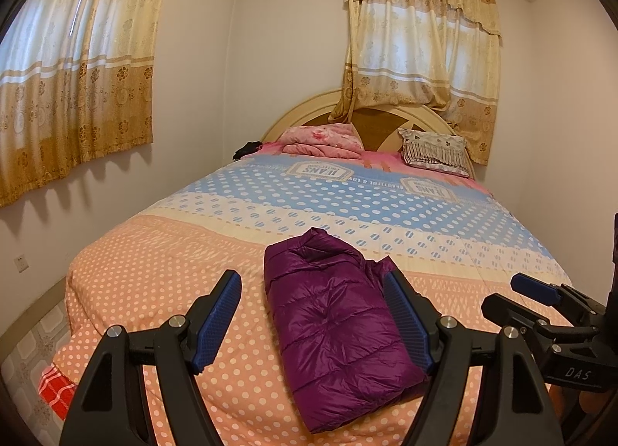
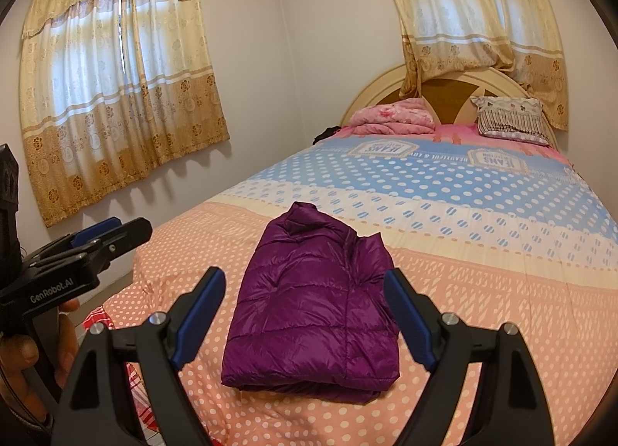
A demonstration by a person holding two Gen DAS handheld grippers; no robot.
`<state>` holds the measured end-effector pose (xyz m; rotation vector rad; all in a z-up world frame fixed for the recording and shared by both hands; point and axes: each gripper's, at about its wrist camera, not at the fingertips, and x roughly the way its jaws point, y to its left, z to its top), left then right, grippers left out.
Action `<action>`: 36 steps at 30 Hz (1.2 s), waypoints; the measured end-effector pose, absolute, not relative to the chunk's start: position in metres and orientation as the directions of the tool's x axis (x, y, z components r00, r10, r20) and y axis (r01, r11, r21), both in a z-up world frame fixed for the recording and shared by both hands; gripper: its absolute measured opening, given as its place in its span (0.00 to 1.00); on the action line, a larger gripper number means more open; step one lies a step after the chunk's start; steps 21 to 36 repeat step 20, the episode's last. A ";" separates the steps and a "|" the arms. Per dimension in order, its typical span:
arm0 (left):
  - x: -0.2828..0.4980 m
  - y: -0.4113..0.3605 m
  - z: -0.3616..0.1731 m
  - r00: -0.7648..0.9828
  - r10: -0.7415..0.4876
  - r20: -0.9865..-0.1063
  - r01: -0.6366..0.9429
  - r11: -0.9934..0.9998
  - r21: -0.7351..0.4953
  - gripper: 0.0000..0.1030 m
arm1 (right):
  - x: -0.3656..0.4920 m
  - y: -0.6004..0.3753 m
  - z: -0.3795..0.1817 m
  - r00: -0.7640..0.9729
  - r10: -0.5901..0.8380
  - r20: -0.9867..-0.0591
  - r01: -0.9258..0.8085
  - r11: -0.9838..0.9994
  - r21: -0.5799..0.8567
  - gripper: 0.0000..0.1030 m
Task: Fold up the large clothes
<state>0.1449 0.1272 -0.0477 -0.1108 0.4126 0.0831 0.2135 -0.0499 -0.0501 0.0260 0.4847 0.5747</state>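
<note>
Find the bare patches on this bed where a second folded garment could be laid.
Free: the bedspread on either side of the folded purple jacket, and the dotted blue band between it and the pillows. Crowded: the head end, with a pink quilt and a striped pillow.

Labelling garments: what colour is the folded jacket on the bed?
Purple, shiny quilted jacket; clearest in the right wrist view.

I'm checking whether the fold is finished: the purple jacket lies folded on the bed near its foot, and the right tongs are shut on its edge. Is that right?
Not quite. The purple jacket does lie folded on the bed near its foot, but the right tongs stand open above it, gripping nothing, as the right wrist view shows.
</note>
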 end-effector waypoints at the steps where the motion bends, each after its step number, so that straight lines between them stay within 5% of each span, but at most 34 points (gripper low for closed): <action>1: 0.145 0.127 -0.047 0.914 0.058 -0.402 -0.102 0.991 -0.091 0.74 | 0.214 -0.049 -0.050 0.731 0.527 -0.433 -0.515 0.843 0.156 0.84; 14: 0.147 0.123 -0.051 0.907 0.091 -0.411 -0.127 0.990 -0.061 0.85 | 0.210 -0.046 -0.055 0.727 0.531 -0.435 -0.519 0.840 0.158 0.84; 36: 0.148 0.121 -0.054 0.908 0.095 -0.407 -0.121 0.992 -0.039 0.85 | 0.210 -0.047 -0.056 0.725 0.529 -0.440 -0.515 0.842 0.163 0.84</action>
